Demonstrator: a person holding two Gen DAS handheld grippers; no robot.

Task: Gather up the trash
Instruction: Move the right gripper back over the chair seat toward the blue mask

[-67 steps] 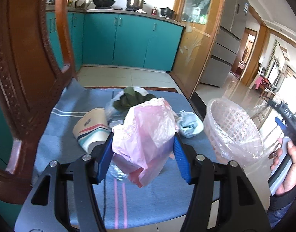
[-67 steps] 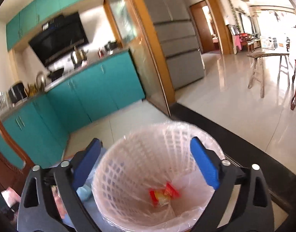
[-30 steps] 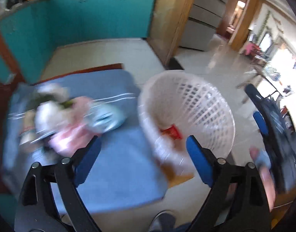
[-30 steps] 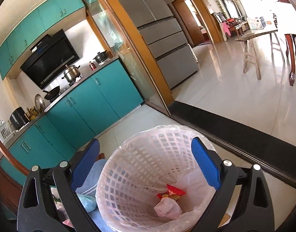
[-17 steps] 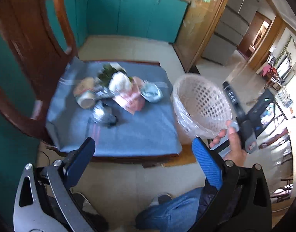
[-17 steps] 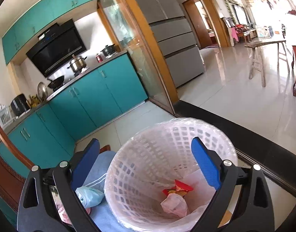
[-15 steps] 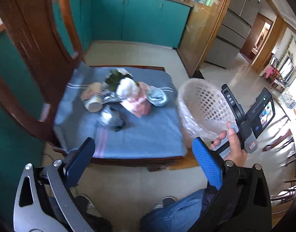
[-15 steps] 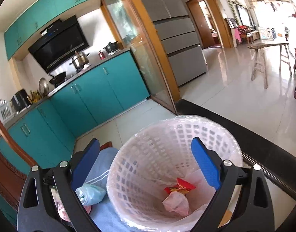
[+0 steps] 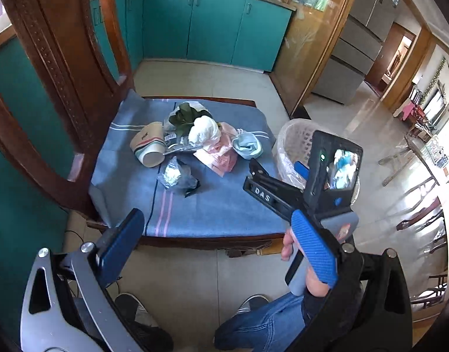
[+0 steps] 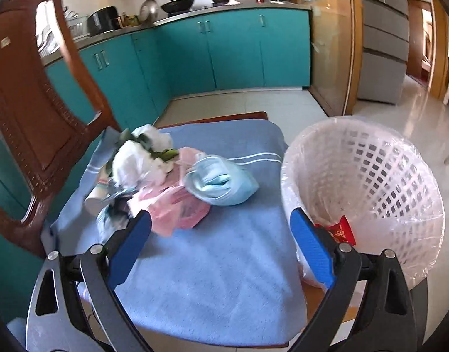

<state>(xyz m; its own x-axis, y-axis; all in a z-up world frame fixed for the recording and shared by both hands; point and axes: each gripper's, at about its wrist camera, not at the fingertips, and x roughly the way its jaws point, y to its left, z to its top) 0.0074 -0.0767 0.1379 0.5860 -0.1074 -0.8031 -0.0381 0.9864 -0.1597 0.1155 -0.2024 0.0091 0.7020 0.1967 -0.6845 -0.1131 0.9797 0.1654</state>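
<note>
At 11 o'clock of the spread, empty right gripper, the light, soft pale-blue bag looks easiest pinched at its crumpled top.

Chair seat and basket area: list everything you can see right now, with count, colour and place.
Blue cloth: one, covers the chair seat.
Paper cup: one, cream with stripes, on its side, left of the pile.
Bag of green leaves: one, clear, back of the pile.
White wad: one, middle of the pile.
Pink bag: one, under the wad.
Light blue bundle: one, nearest the basket.
Crumpled clear wrapper: one, silvery-dark, front of the pile.
Basket: one, white, plastic-lined, right of the seat.
Red wrapper: one, inside the basket.
Wooden chair back: one, brown, left.
Left gripper: open, empty.
Right gripper: open, empty, above the cloth.
</note>
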